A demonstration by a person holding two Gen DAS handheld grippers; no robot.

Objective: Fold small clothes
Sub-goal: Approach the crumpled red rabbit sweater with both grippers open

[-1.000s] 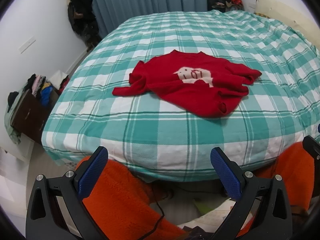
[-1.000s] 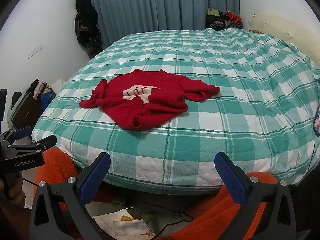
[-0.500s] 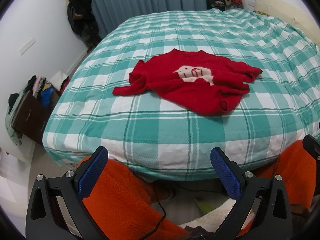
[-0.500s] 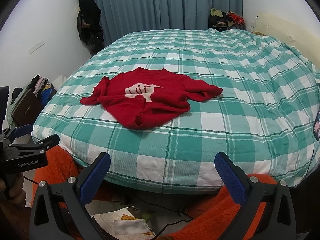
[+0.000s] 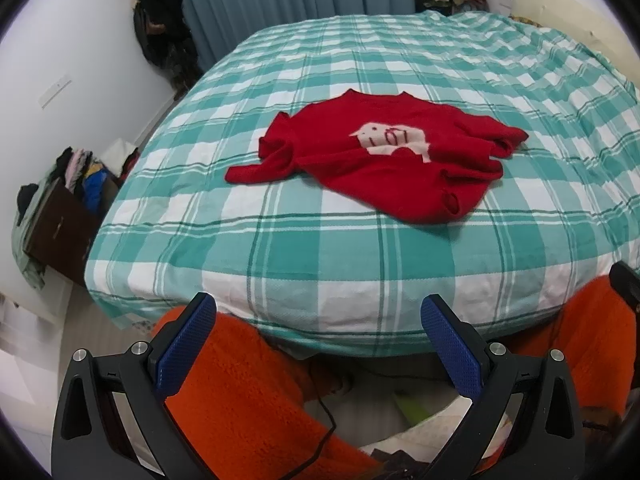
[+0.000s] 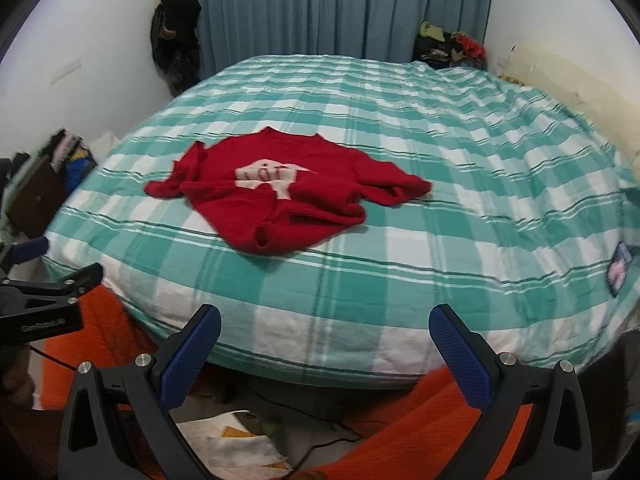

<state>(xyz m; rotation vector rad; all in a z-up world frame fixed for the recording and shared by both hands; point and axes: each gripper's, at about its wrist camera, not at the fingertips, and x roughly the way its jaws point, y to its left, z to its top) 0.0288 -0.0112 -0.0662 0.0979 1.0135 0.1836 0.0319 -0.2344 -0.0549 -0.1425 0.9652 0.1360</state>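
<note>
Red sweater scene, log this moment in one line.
red knit sweater crumpled on green-checked bed | left gripper open | right gripper open | neither touching

We note a bed under a teal-and-white checked cover, grey-blue pleated curtains behind it, dark garments hanging in the corner, and a brown cabinet heaped with clothes beside it.

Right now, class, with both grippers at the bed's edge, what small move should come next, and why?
Probably reach both open grippers, left gripper and right gripper, forward to the crumpled red knit sweater. It lies unfolded on the green-and-white checked bedspread, sleeves bunched, and neither gripper touches it.
</note>
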